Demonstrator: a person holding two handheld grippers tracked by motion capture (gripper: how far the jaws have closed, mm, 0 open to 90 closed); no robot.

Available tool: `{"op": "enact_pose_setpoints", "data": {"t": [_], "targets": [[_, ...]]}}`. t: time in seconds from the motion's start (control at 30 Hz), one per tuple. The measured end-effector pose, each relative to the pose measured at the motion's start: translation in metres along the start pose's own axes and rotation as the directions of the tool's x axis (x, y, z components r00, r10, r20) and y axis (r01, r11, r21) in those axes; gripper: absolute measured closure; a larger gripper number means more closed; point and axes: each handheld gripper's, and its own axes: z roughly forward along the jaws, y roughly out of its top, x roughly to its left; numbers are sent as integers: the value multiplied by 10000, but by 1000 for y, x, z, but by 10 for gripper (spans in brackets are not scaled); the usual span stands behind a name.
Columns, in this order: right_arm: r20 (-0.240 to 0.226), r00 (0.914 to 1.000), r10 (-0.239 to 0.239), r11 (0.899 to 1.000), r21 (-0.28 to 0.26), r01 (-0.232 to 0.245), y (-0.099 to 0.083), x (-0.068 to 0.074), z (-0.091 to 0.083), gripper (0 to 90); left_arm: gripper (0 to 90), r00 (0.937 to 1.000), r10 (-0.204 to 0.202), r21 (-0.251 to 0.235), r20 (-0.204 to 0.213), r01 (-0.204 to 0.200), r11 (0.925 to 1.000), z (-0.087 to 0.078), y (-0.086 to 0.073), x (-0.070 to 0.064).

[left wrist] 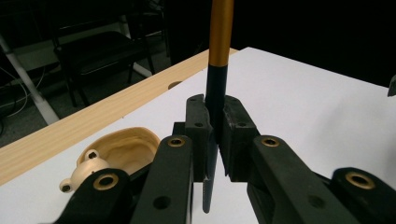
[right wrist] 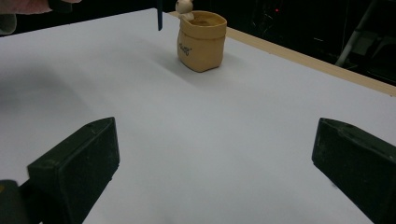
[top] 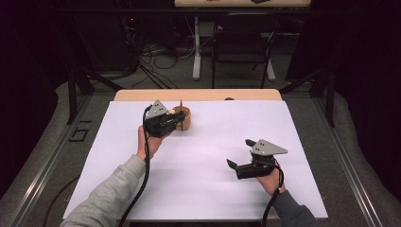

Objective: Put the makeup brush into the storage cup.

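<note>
Black fingers of the left gripper (left wrist: 215, 135) pinch one upright pen (left wrist: 218, 60), dark blue with a gold upper barrel, beside one tan sack-shaped ceramic cup (right wrist: 201, 41) on the white counter (top: 213, 156); right gripper (top: 240, 153) fingers spread.

Bright lit tabletop, dark surroundings; near jaws blurred.

Grey sleeves (top: 106, 195), black fingers (left wrist: 201, 128), brass-ringed screw holes, black cables.

Pen clamped upright in my left gripper (left wrist: 215, 140).
My jaws pinch the dark-and-gold pen (left wrist: 218, 70); a tan pot (left wrist: 122, 151) sits just beside them on the white sheet (left wrist: 303, 102).
</note>
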Motion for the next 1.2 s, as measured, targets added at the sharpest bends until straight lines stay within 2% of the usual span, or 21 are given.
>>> {"op": "enact_pose_setpoints", "data": {"t": [0.87, 1.2], "targets": [[-23, 10000, 46, 10000, 12, -46, -1, -2, 0, 4, 830, 9992, 106, -85, -398, -109, 9999, 8, 22, 16], [-41, 10000, 36, 10000, 9, -36, -1, -2, 0, 5, 830, 9983, 69, -167, -576, -79, 9998, 16, 28, 22]]}}
